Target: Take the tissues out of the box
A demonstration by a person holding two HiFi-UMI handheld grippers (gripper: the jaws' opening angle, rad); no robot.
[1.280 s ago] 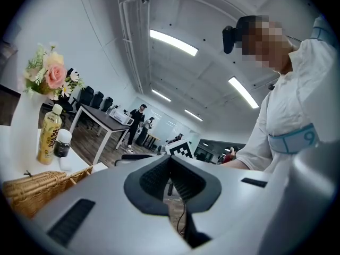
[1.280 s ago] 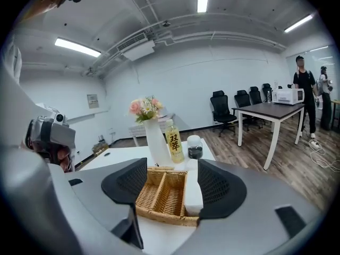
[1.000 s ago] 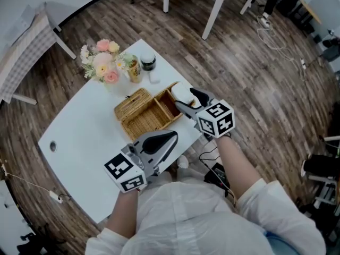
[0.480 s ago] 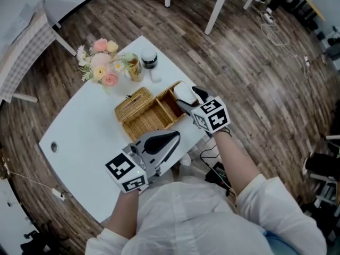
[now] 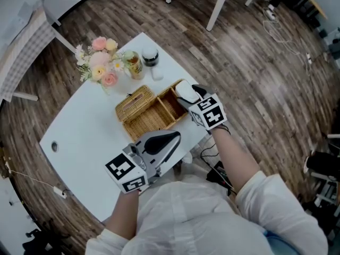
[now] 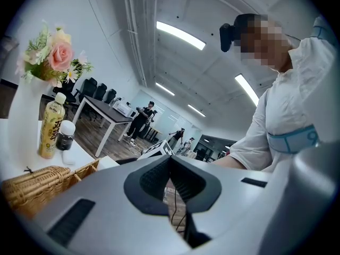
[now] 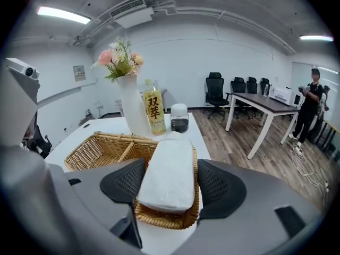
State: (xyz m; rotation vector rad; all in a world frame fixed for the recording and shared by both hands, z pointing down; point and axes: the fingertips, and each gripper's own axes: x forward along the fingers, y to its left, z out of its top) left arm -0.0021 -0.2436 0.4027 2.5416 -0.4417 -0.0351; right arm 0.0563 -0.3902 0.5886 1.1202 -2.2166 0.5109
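Observation:
A wicker box with an opened lid and two compartments sits on the white table. A white tissue pack lies lengthwise over the box's right compartment, and my right gripper is shut on it, one pad against each long side. From the head view the tissue pack shows just beyond the right gripper. My left gripper hovers at the table's near edge, shut with nothing in it. In the left gripper view a corner of the box appears at lower left.
A vase of pink flowers, a yellow drink bottle, a dark jar and a small white object stand at the table's far corner behind the box. Cables trail on the wooden floor by the table's near right.
My right gripper has shifted slightly toward the far side of the box with the tissue pack still between its jaws. The left gripper has stayed put.

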